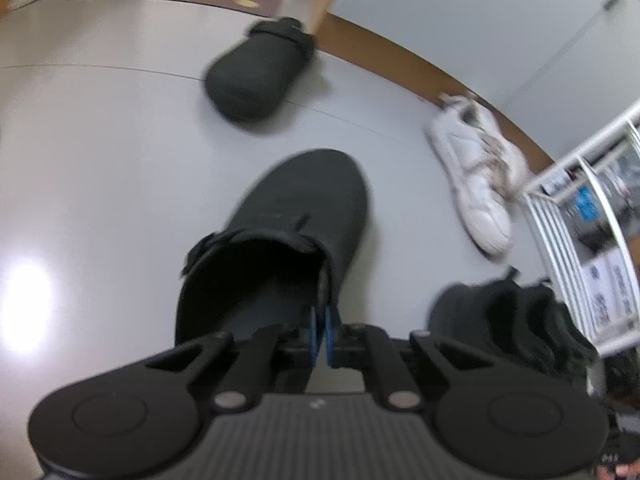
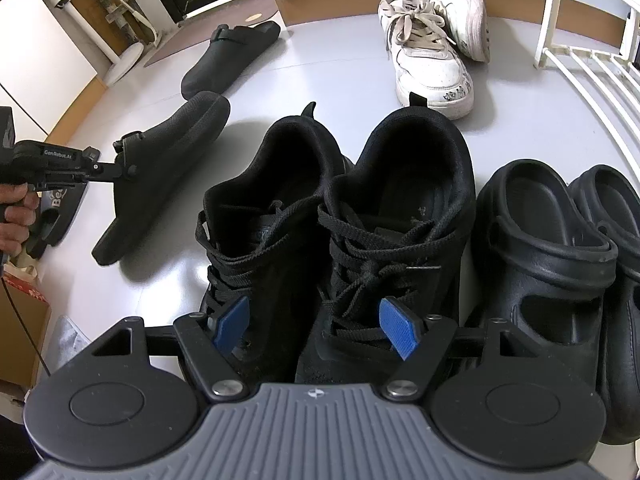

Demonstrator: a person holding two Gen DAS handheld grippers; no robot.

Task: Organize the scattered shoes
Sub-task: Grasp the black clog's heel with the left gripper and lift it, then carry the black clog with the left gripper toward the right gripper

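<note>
Trouble could start at the left gripper [image 1: 320, 330], which is pinched shut on the thin side wall of a black clog [image 1: 288, 240], near its heel. In the right wrist view the clog [image 2: 160, 172] hangs tipped, its toe up and its heel end low, close to the floor [image 2: 304, 76] or on it; I cannot tell which. The hold is on a soft edge only, so I think the clog could swing, twist, or slip out if the hand moves fast. Its low end could also drag on the floor and pull loose. The right gripper [image 2: 316, 330] is wide open and holds nothing. It hangs just over the black sneakers [image 2: 340, 216], which stand side by side, with a pair of black sandals [image 2: 560, 264] just beside them by the white rack [image 2: 592, 64]. If the swinging clog comes in too close, it may bump the sneakers and knock the neat row crooked. The open gripper could also catch on the laces. Farther off, the other clog [image 2: 228, 60] lies alone near the wall, so the pair is not together yet. The white sneakers [image 2: 432, 44] sit farthest away, one leaning on its side against the other, and could get kicked about.
</note>
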